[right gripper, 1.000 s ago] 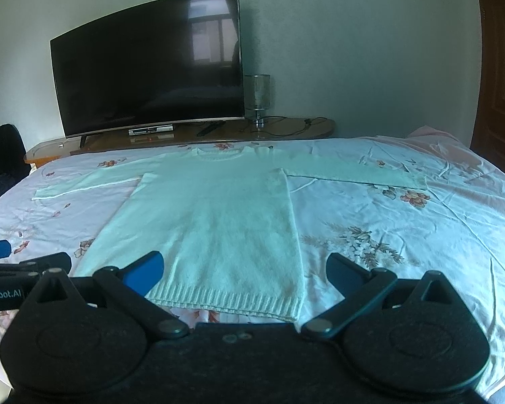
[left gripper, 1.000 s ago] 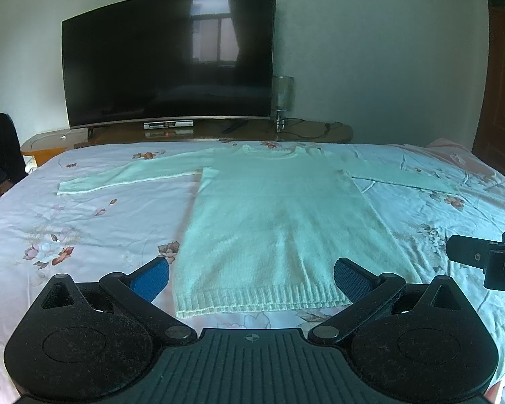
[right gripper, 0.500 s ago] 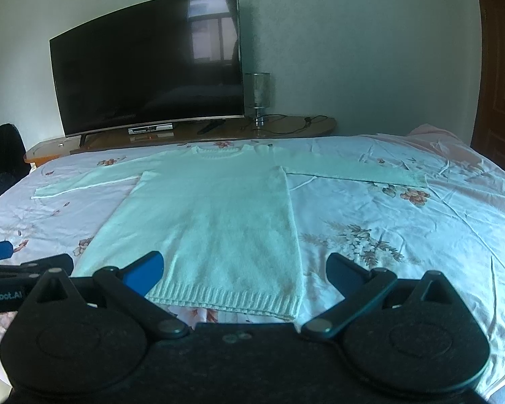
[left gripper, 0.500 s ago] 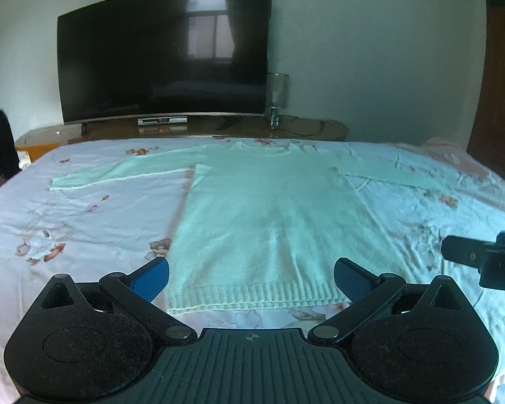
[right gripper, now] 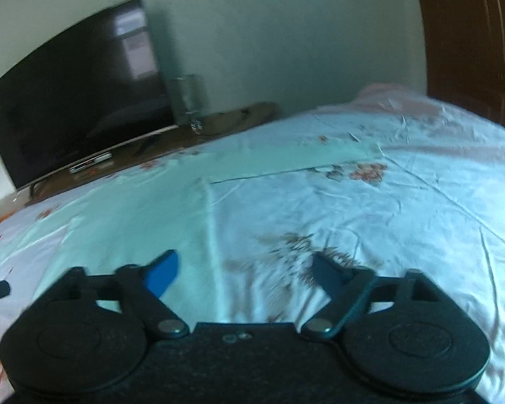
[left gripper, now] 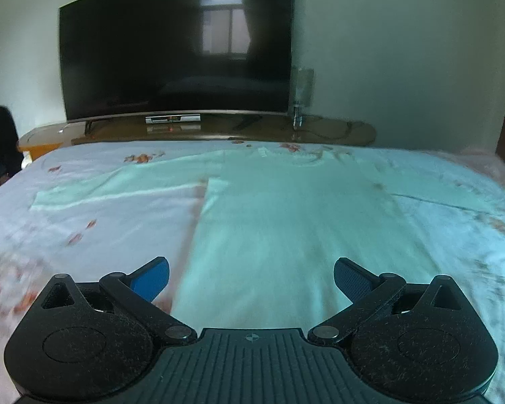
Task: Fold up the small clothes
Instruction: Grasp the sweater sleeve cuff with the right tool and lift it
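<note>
Mint-green knitwear, a long-sleeved sweater (left gripper: 286, 222), lies spread flat on the bed (left gripper: 84, 235), front panel smooth and both sleeves stretched straight out to the sides. The sheet beneath it is pale with scattered flower prints.

From the left wrist view, the left tool (left gripper: 250, 274) hangs over the lower part of the sweater's body. Its blue-padded fingers (left gripper: 153, 277) stand wide apart with nothing between them but the fabric lying below; the pads do not press on anything. The picture is somewhat smeared near the bottom, so the hem itself cannot be made out.

From the right wrist view, the right tool (right gripper: 244, 271) sits tilted over the sweater's (right gripper: 134, 215) right side edge, with the knit under its blue finger and bare sheet (right gripper: 387, 222) under the dark one. Its jaws are closing, yet they are clearly apart and hold nothing. A small dark piece of the other tool shows at the far left edge of this view.

Beyond the foot of the bed, a large curved television (left gripper: 175, 54) stands dark on a low wooden worktop (left gripper: 336, 131), with a glass lamp (left gripper: 301, 97) just beside its right end. A brown wooden door (right gripper: 471, 40) fills the right edge of the room.
</note>
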